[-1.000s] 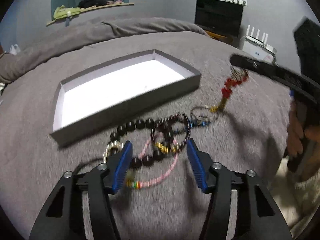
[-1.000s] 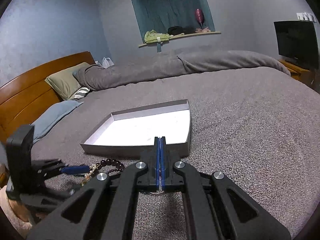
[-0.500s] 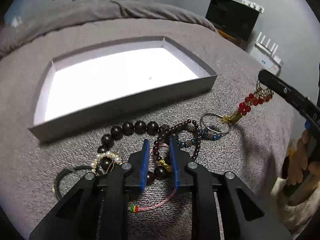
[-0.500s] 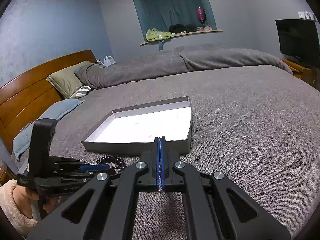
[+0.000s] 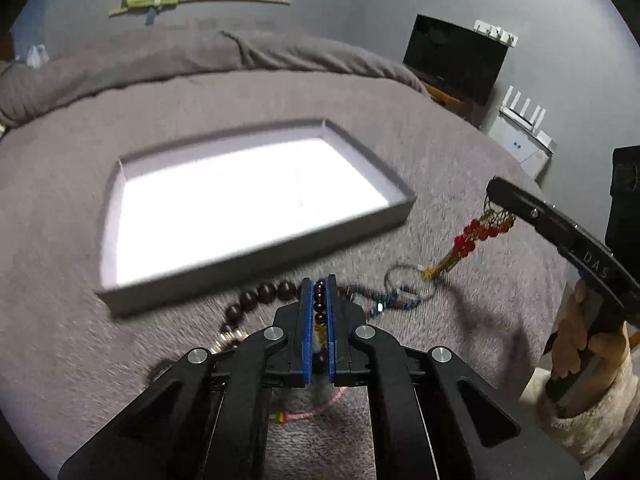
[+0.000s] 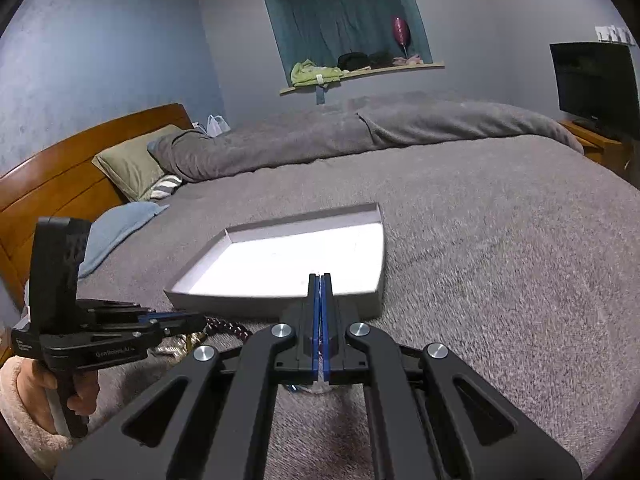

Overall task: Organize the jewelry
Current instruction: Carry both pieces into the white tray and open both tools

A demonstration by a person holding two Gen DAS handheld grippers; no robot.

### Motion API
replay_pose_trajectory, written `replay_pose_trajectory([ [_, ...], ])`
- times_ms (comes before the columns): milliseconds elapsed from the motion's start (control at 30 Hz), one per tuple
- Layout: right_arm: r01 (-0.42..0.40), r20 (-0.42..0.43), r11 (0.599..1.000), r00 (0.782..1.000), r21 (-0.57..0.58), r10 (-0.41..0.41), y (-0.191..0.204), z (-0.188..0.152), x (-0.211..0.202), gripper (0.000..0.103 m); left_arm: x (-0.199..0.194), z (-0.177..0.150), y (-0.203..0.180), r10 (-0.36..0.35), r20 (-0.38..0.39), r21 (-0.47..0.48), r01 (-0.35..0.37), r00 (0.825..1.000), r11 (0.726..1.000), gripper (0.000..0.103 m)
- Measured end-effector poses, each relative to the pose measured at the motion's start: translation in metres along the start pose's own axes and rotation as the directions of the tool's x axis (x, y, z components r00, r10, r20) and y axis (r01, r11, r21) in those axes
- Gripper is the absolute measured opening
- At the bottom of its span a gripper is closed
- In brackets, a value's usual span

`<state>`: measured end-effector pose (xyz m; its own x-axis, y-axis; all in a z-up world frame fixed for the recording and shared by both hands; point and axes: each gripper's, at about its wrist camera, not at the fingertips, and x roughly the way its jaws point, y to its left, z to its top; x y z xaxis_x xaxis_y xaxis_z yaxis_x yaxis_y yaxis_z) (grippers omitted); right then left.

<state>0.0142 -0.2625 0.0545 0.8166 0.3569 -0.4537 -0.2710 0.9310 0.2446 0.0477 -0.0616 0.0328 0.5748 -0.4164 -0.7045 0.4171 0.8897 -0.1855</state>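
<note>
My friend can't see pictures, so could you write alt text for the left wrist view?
A hand-held gripper pinches a string of small dark red beads lifted from a tangle of jewelry on a grey bed. Just beyond lies a shallow grey tray with a white bottom; at right, a second gripper dangles red beads.

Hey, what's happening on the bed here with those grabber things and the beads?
A person is sorting jewelry on a grey bed with a gripper in each hand. The left gripper is shut on a dark red bead bracelet picked from the tangled pile beside the large brown beads. The right gripper is shut on a red bead and gold strand, whose lower end trails on the blanket. The shallow grey box behind the pile has nothing in it yet.
</note>
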Motion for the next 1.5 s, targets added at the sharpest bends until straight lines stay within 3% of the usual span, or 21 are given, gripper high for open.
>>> replay_pose_trajectory([
  [267,0.011,0.075,0.999,0.997,-0.037,-0.008,0.015,0.049,0.004,0.001,-0.031,0.043,0.010,0.065,0.113,0.012,-0.067,0.991,0.998,0.007],
  [467,0.038,0.086,0.998,0.996,-0.043,-0.034,0.017,0.089,0.045,0.001,-0.030,0.082,0.033,0.125,0.157,-0.017,-0.123,0.980,0.992,0.007],
  [633,0.051,0.018,0.999,0.999,-0.013,-0.050,0.008,0.107,0.101,0.001,-0.001,0.108,0.054,0.180,0.123,-0.022,-0.178,0.976,0.984,0.007],
  [867,0.036,-0.066,0.999,0.997,0.002,-0.036,0.003,0.104,0.159,0.001,0.050,0.123,0.097,0.122,0.047,-0.099,-0.117,0.991,0.988,0.007],
  [933,0.038,-0.094,0.999,0.995,0.006,-0.038,0.001,0.100,0.172,0.001,0.065,0.121,0.107,0.134,0.010,-0.120,-0.132,0.991,0.984,0.007],
  [1200,0.088,-0.221,0.996,0.972,0.000,-0.085,-0.009,0.080,0.205,0.001,0.095,0.100,0.148,0.238,-0.119,-0.173,-0.256,0.964,0.951,0.007],
  [1500,0.158,-0.267,0.987,0.950,-0.033,-0.161,-0.014,0.070,0.213,0.001,0.100,0.088,0.151,0.299,-0.162,-0.151,-0.323,0.940,0.934,0.010],
])
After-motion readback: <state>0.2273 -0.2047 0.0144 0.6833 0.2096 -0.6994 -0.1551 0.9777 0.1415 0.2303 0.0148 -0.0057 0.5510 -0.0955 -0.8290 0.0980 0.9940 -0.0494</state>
